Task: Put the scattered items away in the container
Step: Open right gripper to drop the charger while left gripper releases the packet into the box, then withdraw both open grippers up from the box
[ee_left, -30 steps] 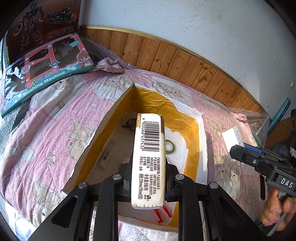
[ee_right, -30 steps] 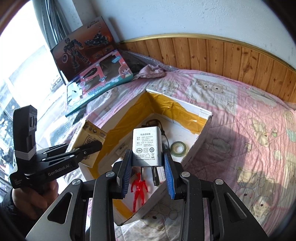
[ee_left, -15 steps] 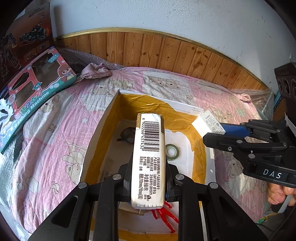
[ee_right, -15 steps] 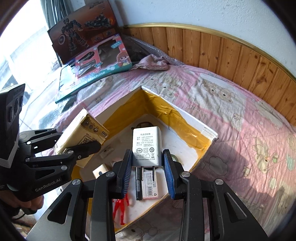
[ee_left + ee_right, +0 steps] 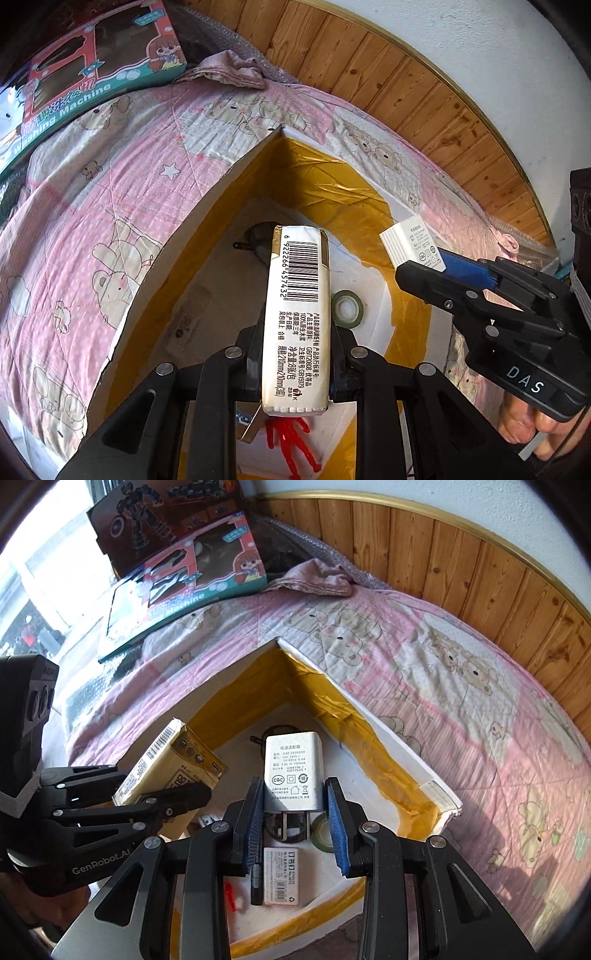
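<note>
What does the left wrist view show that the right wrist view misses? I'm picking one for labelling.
Only the left wrist view: the tissue pack's barcode side and the whole red plastic figure. Only the right wrist view: the white power adapter's printed label, a white staple box and a dark robot toy box. Both: the yellow-taped white box, green tape roll and pink bear quilt.

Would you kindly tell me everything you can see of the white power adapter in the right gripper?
The power adapter is a white, smooth plastic block with rounded corners. Its face carries grey printed specifications and certification marks. Two metal prongs point back toward the camera. The right gripper clamps its lower sides between blue pads. It hangs above the open yellow-taped box, touching nothing else.
</note>
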The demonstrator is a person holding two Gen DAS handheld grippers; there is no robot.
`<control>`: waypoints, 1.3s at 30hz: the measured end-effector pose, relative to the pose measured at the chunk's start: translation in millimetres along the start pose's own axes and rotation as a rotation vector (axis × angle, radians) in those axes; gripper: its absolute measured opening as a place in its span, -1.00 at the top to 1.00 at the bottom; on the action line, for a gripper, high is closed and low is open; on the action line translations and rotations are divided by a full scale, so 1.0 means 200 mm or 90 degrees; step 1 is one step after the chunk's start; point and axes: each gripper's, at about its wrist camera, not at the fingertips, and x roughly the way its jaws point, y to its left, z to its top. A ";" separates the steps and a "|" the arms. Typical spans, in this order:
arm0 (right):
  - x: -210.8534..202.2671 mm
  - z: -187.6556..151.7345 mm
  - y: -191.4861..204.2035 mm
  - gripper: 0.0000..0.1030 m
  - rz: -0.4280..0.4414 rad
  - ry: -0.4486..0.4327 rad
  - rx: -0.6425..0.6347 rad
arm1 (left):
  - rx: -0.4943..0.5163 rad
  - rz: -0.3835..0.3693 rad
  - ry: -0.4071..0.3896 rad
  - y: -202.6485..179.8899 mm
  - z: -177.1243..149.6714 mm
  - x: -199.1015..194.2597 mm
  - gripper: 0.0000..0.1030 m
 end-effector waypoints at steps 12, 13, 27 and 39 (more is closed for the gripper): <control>0.13 0.00 -0.07 0.26 -0.026 -0.012 -0.001 | 0.016 0.073 -0.035 0.04 0.08 0.11 0.31; 0.11 -0.01 -0.09 0.26 -0.025 -0.018 0.011 | 0.012 0.061 -0.044 0.05 0.08 0.07 0.32; -0.23 -0.35 0.10 0.26 0.007 -0.037 -0.018 | 0.110 0.077 -0.094 -0.01 -0.27 -0.36 0.32; -0.50 -0.65 0.47 0.07 -0.070 -0.058 -0.122 | 0.195 0.093 -0.135 -0.20 -0.67 -0.63 0.31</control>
